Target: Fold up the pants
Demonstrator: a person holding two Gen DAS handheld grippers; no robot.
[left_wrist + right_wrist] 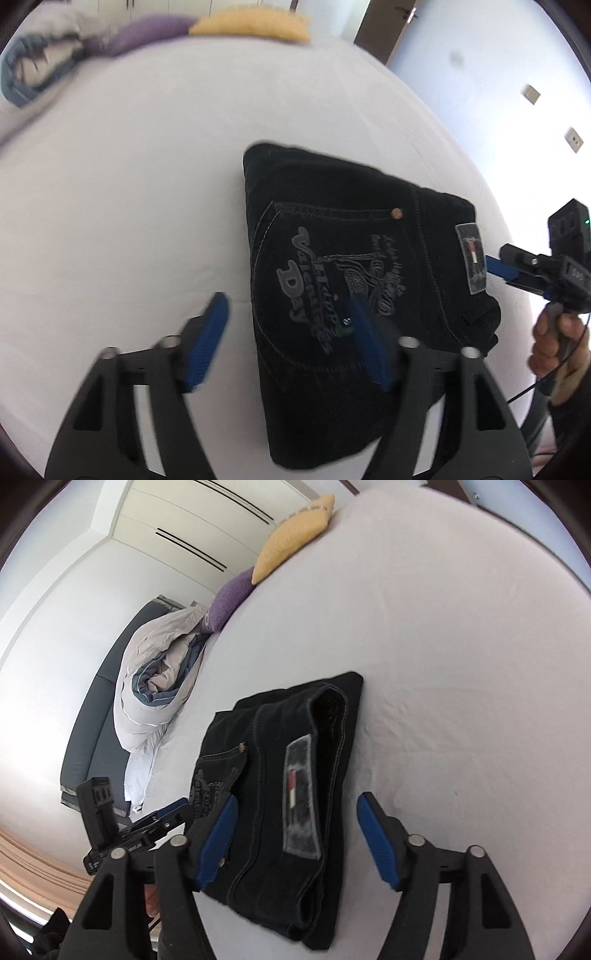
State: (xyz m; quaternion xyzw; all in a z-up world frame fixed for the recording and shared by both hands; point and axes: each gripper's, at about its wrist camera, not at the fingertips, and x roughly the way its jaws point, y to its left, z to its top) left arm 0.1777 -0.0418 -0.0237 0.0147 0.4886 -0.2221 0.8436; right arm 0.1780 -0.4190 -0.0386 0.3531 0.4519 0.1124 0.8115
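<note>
From the left wrist, the pants (354,280) lie folded into a thick dark packet on the white bed sheet (129,192). They are black jeans — soft enough to bend, but heavy and a bit stiff, so I think they will keep their shape and not slide much. A back pocket with grey stitched letters faces up, and a small round rivet (397,213) shines. The left gripper (286,325) is spread wide and holds nothing; one blue pad hangs over the pocket.

From the right wrist, the right gripper (297,821) is also spread wide, with nothing in it. The waistband with its patch label (301,797) sits between the ribbed blue pads. The thick layered edge looks like the best place to pinch. A yellow pillow (295,535), a purple pillow (231,598) and a rumpled blanket (155,686) lie far off.
</note>
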